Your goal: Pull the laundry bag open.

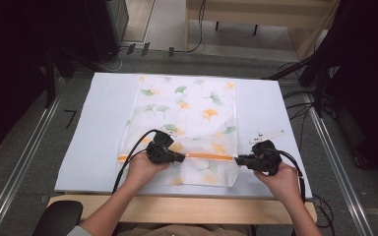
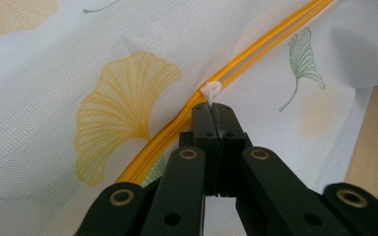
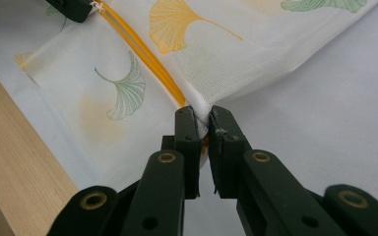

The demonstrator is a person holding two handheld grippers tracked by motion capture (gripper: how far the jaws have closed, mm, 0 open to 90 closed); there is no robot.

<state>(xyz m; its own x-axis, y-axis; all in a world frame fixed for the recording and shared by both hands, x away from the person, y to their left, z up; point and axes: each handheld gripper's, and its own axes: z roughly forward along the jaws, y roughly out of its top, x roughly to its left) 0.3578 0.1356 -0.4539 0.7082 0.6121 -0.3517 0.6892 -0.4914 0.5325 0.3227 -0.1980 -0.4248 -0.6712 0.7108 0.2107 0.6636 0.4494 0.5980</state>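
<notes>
bag: white mesh laundry bag [image 1: 187, 113] with a ginkgo-leaf print, lying flat on the table [image 1: 93, 128], running from the far edge down to the near edge, about centred

zipper: the orange zipper [image 1: 204, 156] runs across the bag close to the near edge, roughly parallel to it

left gripper: my left gripper [image 2: 212, 109] has its jaws pinched together on the little white zipper pull [image 2: 210, 90], part way along the zipper

right gripper: my right gripper [image 3: 202, 118] is clamped on the bag's corner right where the zipper ends, toward the right edge of the table; there's fabric bunched between the jaws

step in hand: looks to me like mid-zip, one hand anchoring the end, the other on the slider. From the left gripper view the two orange tracks ahead of the pull look split and the stretch behind it looks joined, so I'd guess I'm closing it, not 100% sure though

next move: drag the pull along the zipper line toward the right gripper while that one holds tension so the mesh doesn't bunch

watch out: the pull tab is tiny and held at the very tips, so yanking off-line could slip it out
</notes>
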